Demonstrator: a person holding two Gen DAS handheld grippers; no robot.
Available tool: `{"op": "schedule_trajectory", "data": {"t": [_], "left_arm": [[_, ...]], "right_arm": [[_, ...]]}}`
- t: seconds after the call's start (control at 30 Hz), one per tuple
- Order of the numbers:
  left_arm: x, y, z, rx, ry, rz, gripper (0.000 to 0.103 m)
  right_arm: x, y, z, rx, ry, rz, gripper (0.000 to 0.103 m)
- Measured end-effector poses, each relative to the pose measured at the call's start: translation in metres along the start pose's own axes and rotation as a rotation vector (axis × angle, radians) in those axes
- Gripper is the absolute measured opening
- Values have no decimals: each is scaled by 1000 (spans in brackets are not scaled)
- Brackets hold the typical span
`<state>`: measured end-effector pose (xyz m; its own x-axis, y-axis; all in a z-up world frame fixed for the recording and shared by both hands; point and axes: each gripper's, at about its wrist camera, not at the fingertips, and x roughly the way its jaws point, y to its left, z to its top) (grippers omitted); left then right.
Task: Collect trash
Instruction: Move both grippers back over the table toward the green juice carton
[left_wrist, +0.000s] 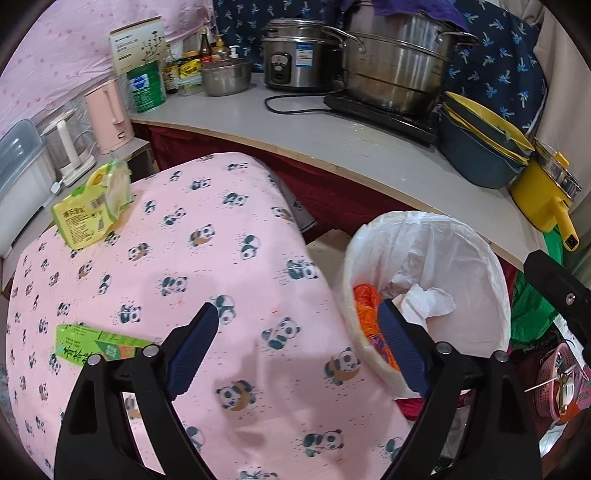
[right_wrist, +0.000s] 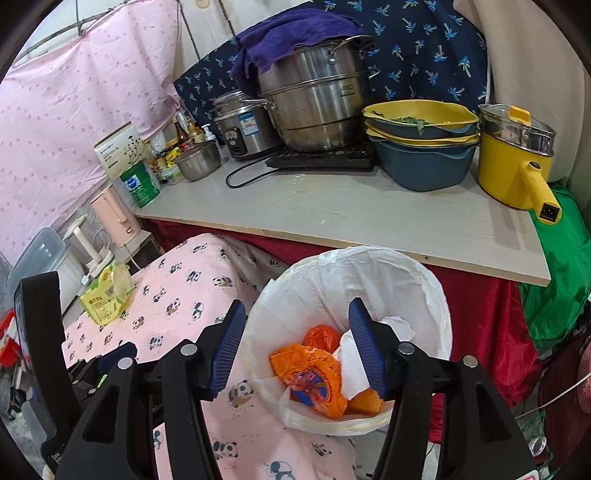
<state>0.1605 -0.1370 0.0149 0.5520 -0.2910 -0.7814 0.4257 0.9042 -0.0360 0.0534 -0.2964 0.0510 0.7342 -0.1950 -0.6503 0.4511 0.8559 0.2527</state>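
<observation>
Left tool (left_wrist: 299, 321) hangs spread wide and empty over the panda-print pink cloth (left_wrist: 177, 258), beside the white-lined bin (left_wrist: 476, 258). Right tool (right_wrist: 297, 325) also gapes with nothing between its pads, poised above the bin (right_wrist: 436, 295), where orange wrappers (right_wrist: 310, 376) and crumpled white tissue (right_wrist: 354, 369) lie inside. Still on the cloth: a yellow-green packet (left_wrist: 92, 206) at the far edge, a green wrapper (left_wrist: 92, 347) near the left tool.

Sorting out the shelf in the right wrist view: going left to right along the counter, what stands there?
Green can → small steel bowl → rice cooker → big steel pot → stacked yellow and blue basins → yellow electric pot.
</observation>
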Motion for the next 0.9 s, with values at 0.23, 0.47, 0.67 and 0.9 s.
{"op": "schedule_trajectory", "data": {"t": [0.23,0.47,0.67,0.9], "left_arm": [[-10,43,-8,-73,-4,46,85],[-19,98,-26,-183,6,134,86],[-20,152,-43,-325,56,225,86],[-20,201,-65,-540,113,298,86]], "right_arm": [[3,35,-11,-51,26,41,58],[13,76,-28,-111,71,92,58],[27,111,-45,-166,119,137,58],[51,143,-59,-213,179,189,58]]}}
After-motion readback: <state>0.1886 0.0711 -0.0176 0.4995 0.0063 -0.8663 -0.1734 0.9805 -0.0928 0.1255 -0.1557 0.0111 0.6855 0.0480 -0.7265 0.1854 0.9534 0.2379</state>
